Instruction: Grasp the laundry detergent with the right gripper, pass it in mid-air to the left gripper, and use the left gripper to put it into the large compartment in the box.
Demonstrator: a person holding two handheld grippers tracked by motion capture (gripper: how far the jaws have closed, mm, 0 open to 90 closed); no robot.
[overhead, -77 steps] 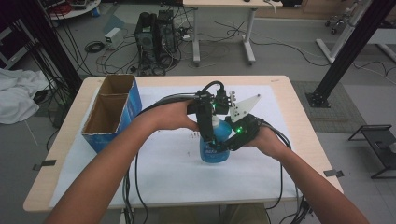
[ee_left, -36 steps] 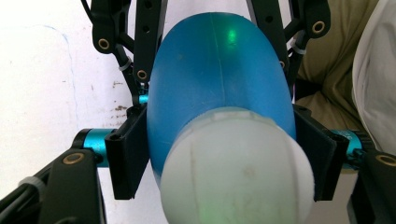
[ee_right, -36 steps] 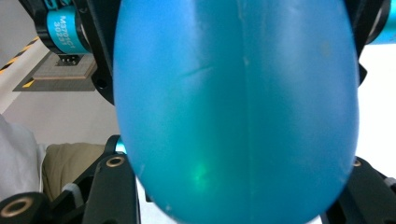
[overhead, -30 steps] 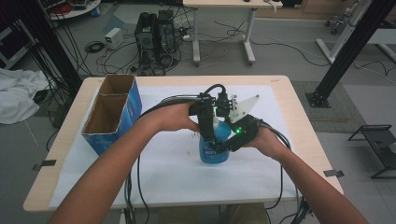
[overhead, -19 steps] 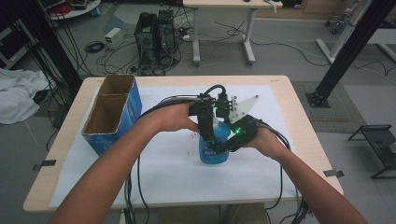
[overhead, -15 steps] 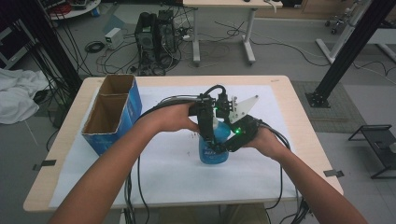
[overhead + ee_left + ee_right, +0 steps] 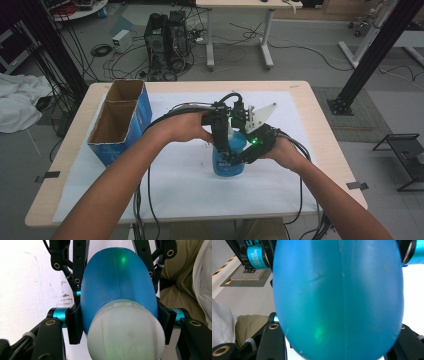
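A blue bottle (image 7: 227,162) with a white cap (image 7: 125,332) stands upright on the white sheet at the table's middle. My left gripper (image 7: 222,146) comes down from above. Its jaws have just been closing and its pads (image 7: 73,326) now press on both sides of the bottle (image 7: 117,282) just below the cap. My right gripper (image 7: 243,154) reaches in from the right and is shut on the bottle's body (image 7: 337,290), which bulges between its jaws. In the left gripper view the right gripper's black fingers (image 7: 78,265) clamp the body farther down.
A blue cardboard box (image 7: 120,122) with two open compartments stands at the table's left. A white sheet (image 7: 175,192) covers most of the tabletop. Black cables trail from both grippers over the near edge.
Since the earliest frame the right gripper's grey plate has dipped slightly toward the bottle. Both hands and the bottle otherwise keep their place.
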